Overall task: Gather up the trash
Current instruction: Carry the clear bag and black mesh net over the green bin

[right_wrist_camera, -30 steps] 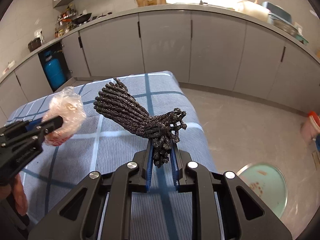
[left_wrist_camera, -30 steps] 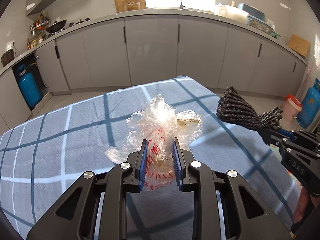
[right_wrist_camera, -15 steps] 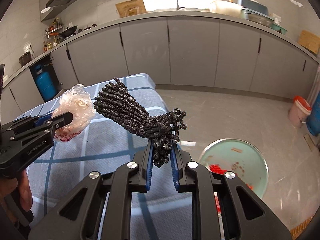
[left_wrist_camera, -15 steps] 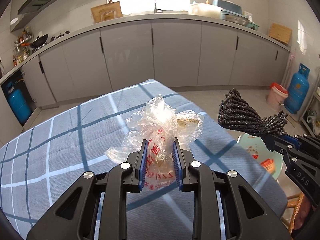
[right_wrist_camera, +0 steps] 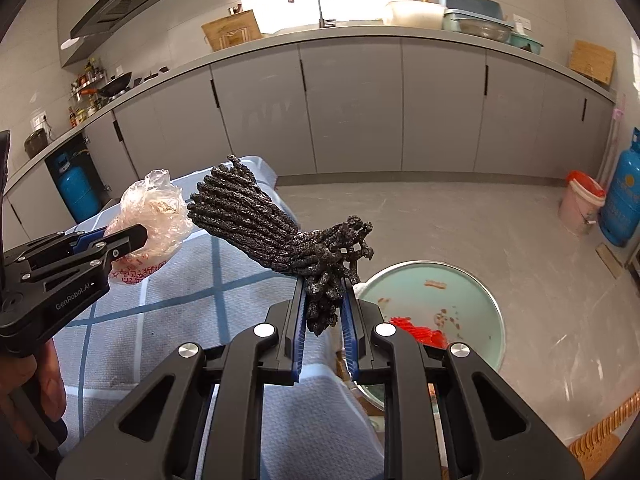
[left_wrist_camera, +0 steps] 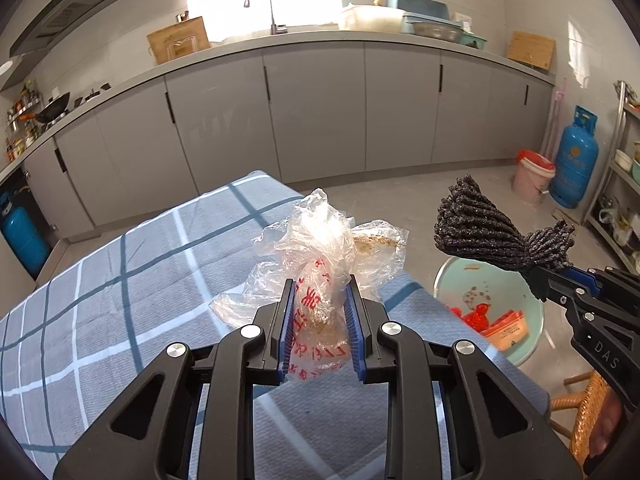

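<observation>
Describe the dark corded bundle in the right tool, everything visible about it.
The dark corded bundle is a bunch of black-grey, speckled, rope-like strands, foam or fibre by the look. It is pinched near its knotted, tangled end between the blue pads of the right tool, which is shut on it. The looser, fanned end juts up and left, in the air, touching nothing else. It hangs past the edge of the checked tablecloth, with the pale green basin on the floor beyond it.

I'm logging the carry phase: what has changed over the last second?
Both hand-held grippers swung from above the checked table toward the green basin on the floor. The left stays clamped on the plastic bag, the right on the dark cord bundle.
</observation>
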